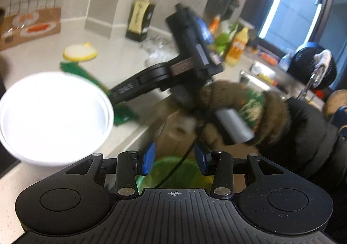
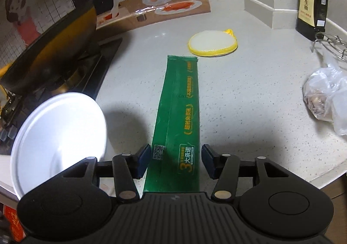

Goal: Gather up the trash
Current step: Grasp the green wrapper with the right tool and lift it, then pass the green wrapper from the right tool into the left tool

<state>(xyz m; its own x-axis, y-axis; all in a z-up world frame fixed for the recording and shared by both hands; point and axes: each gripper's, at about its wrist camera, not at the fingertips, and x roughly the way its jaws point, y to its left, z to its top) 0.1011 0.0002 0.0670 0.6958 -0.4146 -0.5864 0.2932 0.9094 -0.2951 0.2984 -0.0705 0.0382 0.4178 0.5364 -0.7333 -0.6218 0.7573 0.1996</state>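
Note:
A long green wrapper (image 2: 180, 118) lies flat on the speckled counter (image 2: 249, 100), its near end between my right gripper's (image 2: 176, 160) open fingers. A white foam bowl (image 2: 58, 137) stands tilted at the counter's left edge; it also shows in the left wrist view (image 1: 54, 113). My left gripper (image 1: 174, 160) is open and empty, off the counter's edge, above a green bin (image 1: 173, 172). In that view the right gripper body and gloved hand (image 1: 234, 109) reach over the green wrapper (image 1: 91, 74).
A yellow-rimmed round scrubber (image 2: 213, 43) lies beyond the wrapper. A dark pan (image 2: 54, 48) sits on the stove at left. A plastic bag (image 2: 327, 96), a wire rack (image 2: 329, 44) and a soy sauce bottle (image 2: 312, 3) are at right. Bottles (image 1: 236, 46) and a sink (image 1: 264, 79) lie farther along.

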